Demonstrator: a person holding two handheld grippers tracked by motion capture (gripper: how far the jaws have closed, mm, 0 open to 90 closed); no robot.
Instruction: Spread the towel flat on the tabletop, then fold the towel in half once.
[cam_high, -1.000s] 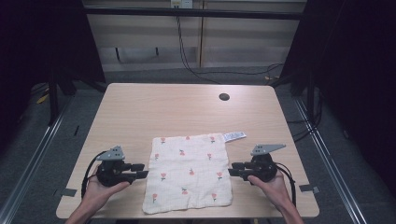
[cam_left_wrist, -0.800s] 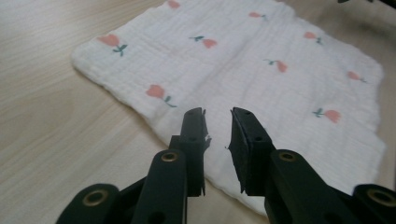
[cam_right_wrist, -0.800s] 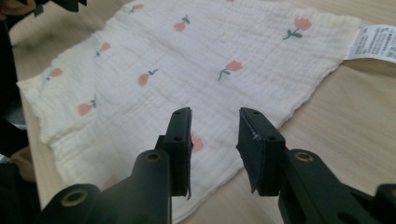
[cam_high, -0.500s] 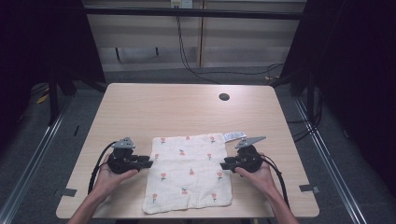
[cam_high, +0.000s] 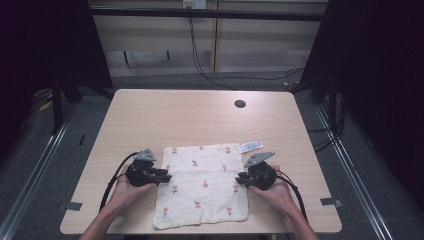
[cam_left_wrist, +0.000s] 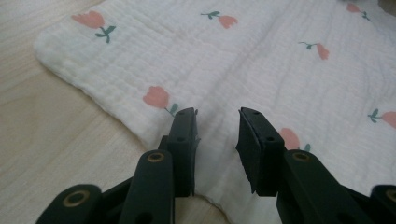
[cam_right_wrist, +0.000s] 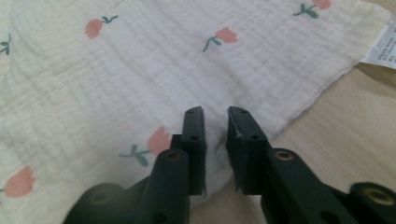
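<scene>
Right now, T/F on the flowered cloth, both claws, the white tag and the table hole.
1. The cloth lies flat, unfolded. True.
2. The left claw has lifted the cloth. False: its jaws stand apart over the cloth's edge, which lies on the table.
3. The right claw sits at the cloth's right edge. True.
4. The white tag is at the near left corner. False: far right corner.
5. The dark hole is under the cloth. False: well beyond it.
</scene>
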